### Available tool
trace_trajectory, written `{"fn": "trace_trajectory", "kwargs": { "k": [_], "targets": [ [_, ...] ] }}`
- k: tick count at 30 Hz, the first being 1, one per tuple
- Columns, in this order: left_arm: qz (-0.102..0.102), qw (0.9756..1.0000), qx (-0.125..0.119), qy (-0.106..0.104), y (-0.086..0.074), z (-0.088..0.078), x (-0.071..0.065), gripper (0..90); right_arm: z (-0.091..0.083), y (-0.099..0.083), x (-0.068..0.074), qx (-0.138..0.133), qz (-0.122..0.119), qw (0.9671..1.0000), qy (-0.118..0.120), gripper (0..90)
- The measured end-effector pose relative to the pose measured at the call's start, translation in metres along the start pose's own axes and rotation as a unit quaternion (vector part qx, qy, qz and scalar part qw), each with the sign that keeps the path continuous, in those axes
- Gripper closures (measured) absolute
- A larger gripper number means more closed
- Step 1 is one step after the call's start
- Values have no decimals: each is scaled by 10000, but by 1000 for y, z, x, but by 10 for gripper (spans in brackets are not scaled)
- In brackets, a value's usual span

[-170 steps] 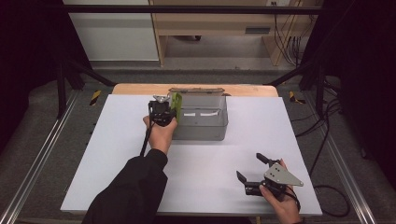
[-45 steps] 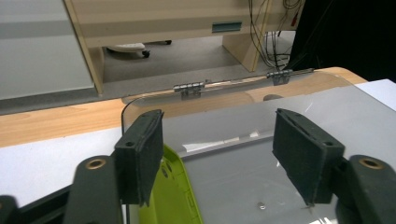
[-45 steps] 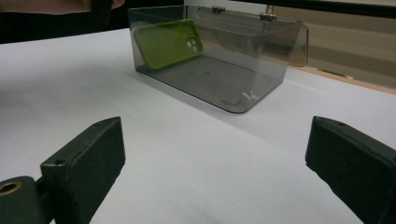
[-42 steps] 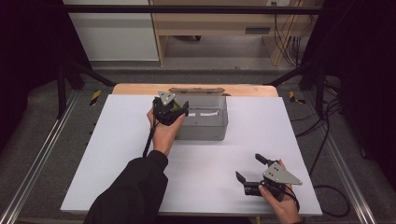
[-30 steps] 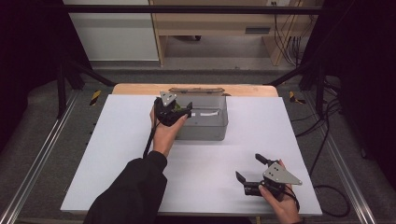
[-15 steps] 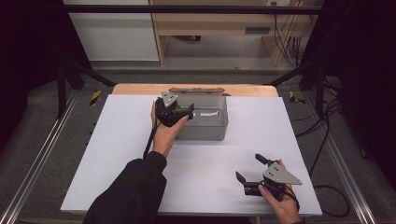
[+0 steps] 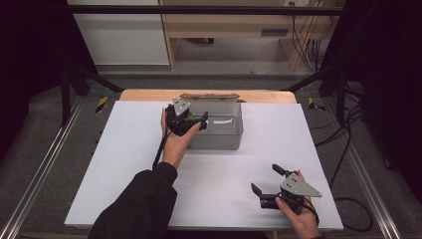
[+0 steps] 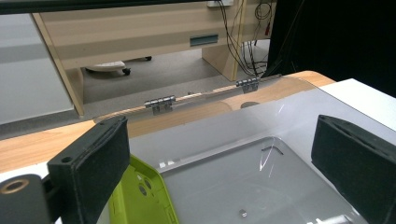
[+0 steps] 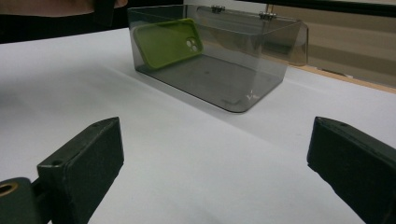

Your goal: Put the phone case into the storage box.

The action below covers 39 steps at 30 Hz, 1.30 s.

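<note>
A smoky see-through box stands at the back middle of the white table, its hinged lid folded back. A lime-green phone case leans inside against the box's left end wall, also seen close up as the case beside my left jaw. My left gripper hovers over that end of the box. Its jaws have just been opening, stand wide, and do not press on the case. My right gripper rests low at the near right, open and with nothing in it.
The white table ends in a wooden edge strip behind the box. Metal rails run along both sides. A wooden desk and cables stand on the floor beyond.
The left gripper earlier held the green case upright over the box's left end. Its jaws have since spread, and the case now leans inside the box. The right gripper has not moved.
</note>
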<state>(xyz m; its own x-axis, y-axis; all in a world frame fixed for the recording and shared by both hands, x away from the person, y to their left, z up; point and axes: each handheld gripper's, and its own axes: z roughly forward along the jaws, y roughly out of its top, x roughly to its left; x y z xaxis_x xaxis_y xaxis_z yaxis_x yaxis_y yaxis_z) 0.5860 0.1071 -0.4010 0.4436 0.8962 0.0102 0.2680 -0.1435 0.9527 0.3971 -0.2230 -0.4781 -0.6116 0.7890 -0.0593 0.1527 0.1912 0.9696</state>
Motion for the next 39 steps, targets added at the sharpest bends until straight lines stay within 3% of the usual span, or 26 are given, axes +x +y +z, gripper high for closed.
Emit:
{"fn": "trace_trajectory", "kwargs": {
  "k": [22,39],
  "targets": [
    [128,9990,-229,-351,-3,-8,-2,26,0,0,0,10,14,10000,2,36],
    [23,9979,-405,-499,-7,-18,-1,24,1,0,0,19,-17,10000,9,35]
  ]
}}
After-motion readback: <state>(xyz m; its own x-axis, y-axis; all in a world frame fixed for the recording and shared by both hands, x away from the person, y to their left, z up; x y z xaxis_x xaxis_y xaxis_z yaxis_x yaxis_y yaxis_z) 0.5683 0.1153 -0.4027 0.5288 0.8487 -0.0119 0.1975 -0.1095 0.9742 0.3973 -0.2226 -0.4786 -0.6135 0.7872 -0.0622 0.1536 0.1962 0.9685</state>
